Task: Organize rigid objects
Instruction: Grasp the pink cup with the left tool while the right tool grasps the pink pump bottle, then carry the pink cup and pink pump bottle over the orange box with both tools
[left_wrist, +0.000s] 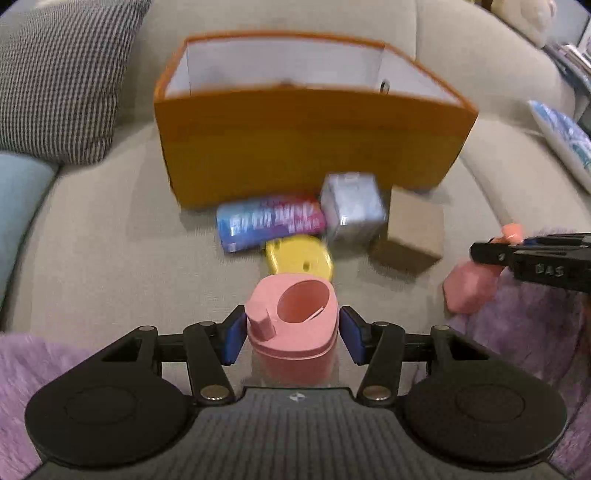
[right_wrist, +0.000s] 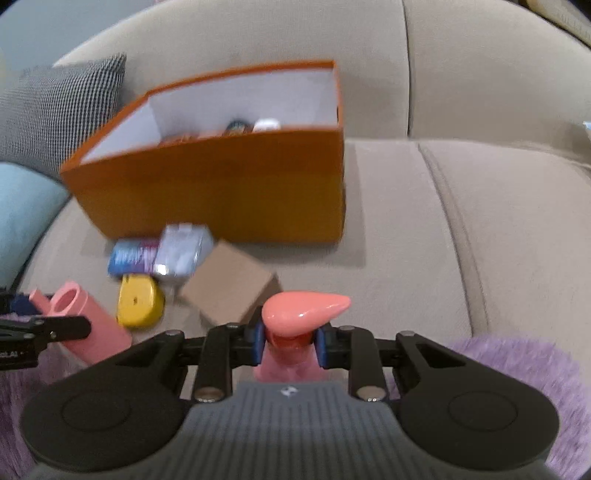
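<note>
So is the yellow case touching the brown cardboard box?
Apart. The right wrist view shows a strip of bare sofa cushion between the yellow case and the brown cardboard box; the left wrist view shows the same gap.

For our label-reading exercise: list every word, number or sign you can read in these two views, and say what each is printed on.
"DAS": embossed on the black body of the right tongs.
Blue and pink packet: white lettering, too blurred to read.
Silver box: print blurred, unreadable.
Small round emblem on the left tongs body: a sign, no letters.
</note>
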